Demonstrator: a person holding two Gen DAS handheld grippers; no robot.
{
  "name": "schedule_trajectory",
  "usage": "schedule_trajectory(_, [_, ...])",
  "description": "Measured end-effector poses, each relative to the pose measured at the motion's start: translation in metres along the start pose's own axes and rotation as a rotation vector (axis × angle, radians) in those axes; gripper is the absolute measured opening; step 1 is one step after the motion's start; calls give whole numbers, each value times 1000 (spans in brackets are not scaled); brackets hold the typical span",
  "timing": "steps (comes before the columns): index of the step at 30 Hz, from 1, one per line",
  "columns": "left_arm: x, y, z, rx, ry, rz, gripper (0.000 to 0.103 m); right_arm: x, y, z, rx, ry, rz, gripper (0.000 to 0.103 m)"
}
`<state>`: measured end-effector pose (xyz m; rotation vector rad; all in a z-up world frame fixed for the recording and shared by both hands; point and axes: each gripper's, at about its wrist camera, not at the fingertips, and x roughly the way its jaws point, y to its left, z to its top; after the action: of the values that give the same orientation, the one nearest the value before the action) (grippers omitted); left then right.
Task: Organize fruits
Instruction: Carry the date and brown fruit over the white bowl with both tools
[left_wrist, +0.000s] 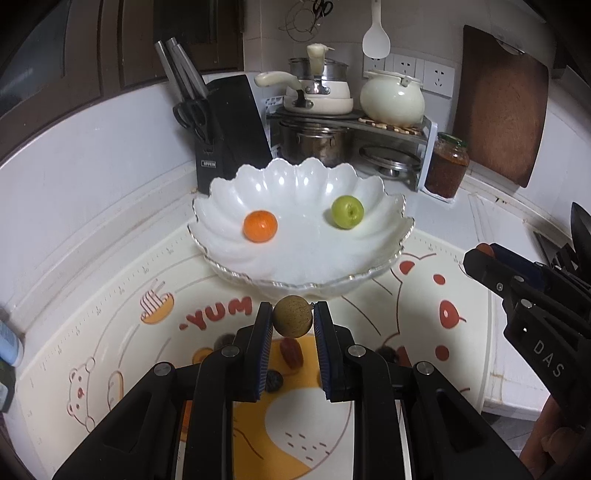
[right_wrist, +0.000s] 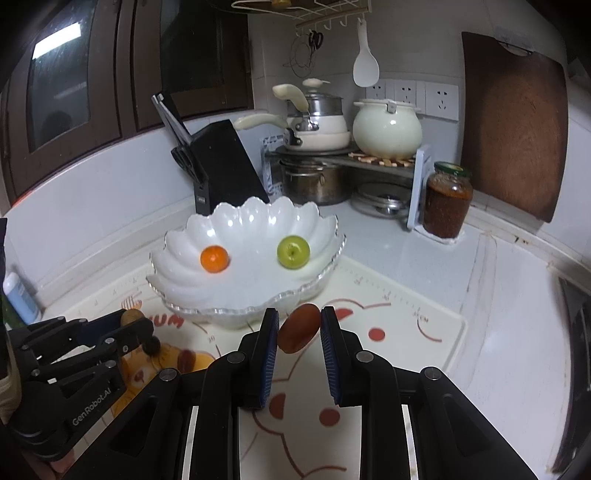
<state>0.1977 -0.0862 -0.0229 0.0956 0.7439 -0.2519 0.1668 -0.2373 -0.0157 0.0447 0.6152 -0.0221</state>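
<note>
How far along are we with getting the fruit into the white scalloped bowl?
Done: a small orange and a green apple lie in the white scalloped bowl. In hand: left gripper holds a round tan-brown fruit; right gripper holds a reddish-brown oval fruit. Left: a red date-like fruit and a dark wrinkled fruit remain on the mat.

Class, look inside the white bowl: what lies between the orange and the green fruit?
Nothing. Between the orange and the green fruit the white bowl shows only its bare floor. Both wrist views show this.
</note>
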Motion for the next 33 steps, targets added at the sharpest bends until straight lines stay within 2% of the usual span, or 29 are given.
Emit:
schedule_trajectory(18, [22,21,48,-1,-12,16,23,33,8,45,-3,-4,13,25])
schedule_trajectory(33, [50,32,72,34,13,5,23,62,16,62,-7,14,13,25])
